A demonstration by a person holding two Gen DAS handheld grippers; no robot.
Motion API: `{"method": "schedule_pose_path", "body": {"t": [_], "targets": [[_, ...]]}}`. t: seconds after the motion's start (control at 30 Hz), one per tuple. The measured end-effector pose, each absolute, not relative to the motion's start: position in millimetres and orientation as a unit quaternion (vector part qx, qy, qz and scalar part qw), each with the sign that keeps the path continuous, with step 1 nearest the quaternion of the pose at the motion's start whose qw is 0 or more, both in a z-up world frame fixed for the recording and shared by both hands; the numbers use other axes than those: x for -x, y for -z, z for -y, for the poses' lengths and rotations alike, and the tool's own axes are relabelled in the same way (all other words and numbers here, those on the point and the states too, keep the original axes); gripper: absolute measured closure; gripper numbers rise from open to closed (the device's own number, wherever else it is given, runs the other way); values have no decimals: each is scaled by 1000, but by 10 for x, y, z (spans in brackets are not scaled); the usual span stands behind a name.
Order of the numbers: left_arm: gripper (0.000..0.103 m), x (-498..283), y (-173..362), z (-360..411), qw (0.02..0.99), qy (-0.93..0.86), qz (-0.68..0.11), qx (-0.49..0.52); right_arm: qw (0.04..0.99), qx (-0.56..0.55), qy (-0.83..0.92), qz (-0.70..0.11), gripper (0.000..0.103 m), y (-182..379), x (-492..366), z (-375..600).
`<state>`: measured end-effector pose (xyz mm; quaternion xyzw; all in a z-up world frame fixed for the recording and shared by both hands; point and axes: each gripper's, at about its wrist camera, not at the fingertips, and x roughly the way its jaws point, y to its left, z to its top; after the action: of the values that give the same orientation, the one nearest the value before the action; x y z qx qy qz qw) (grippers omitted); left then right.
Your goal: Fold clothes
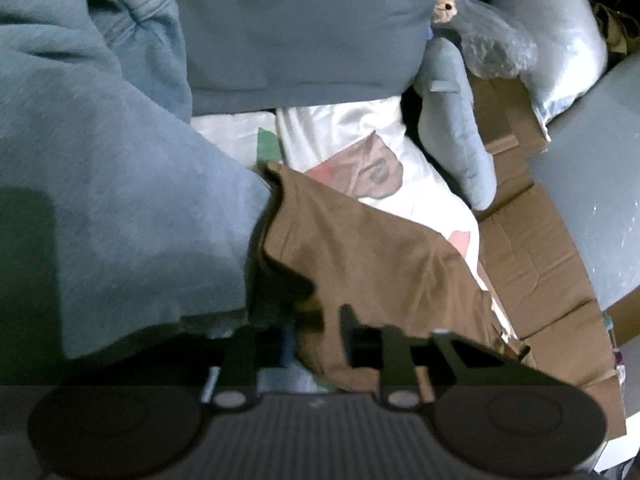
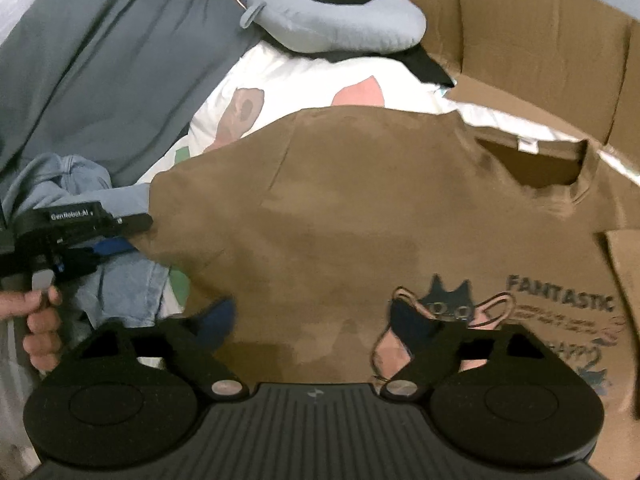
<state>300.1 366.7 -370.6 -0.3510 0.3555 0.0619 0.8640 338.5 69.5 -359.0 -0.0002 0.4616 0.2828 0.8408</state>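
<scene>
Brown T-shirt [image 2: 340,216]: spread print-up on the bed's white patterned cover [image 2: 304,76], nearest the right tool [image 2: 312,320], whose jaws are spread over it, gripping nothing. Judged light, limp, easily creased; best taken at sleeve or hem. Left tool [image 2: 132,224]: clenched on the sleeve edge. Beyond: blue garment [image 1: 120,200], neck pillow [image 2: 340,24], cardboard [image 2: 520,40] crowding the far side.

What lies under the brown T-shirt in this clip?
The brown T-shirt is spread over a white printed cover, with flattened cardboard along its collar side. What lies beneath the shirt's middle is hidden.
</scene>
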Motion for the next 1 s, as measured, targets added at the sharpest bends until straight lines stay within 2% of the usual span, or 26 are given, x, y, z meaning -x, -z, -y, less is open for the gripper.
{"method": "schedule_pose_path", "body": {"t": [0.03,0.07,0.27,0.33,0.4,0.47,1.0], "targets": [[92,-3006,3695,-3660,866,-61,-355,347,839,-3,-286,-464,37,3610,-3394,-731],[92,-3018,3683,-3658,867,-60,-356,344,836,-6,-289,-466,45,3628,-3401,-766],[97,-3153,3486,-3630,881,-35,-356,311,820,-26,-314,-478,80,3749,-3418,-988],[97,-3204,3415,-3598,885,-23,-354,300,814,-35,-320,-483,86,3794,-3427,-1061],[97,-3254,3352,-3555,890,-14,-354,286,808,-47,-325,-489,87,3840,-3447,-1130],[97,-3295,3316,-3507,894,-4,-356,273,805,-51,-331,-490,93,3874,-3463,-1197],[98,-3306,3163,-3272,896,77,-364,242,781,-65,-380,-491,99,4204,-3504,-1611]]}}
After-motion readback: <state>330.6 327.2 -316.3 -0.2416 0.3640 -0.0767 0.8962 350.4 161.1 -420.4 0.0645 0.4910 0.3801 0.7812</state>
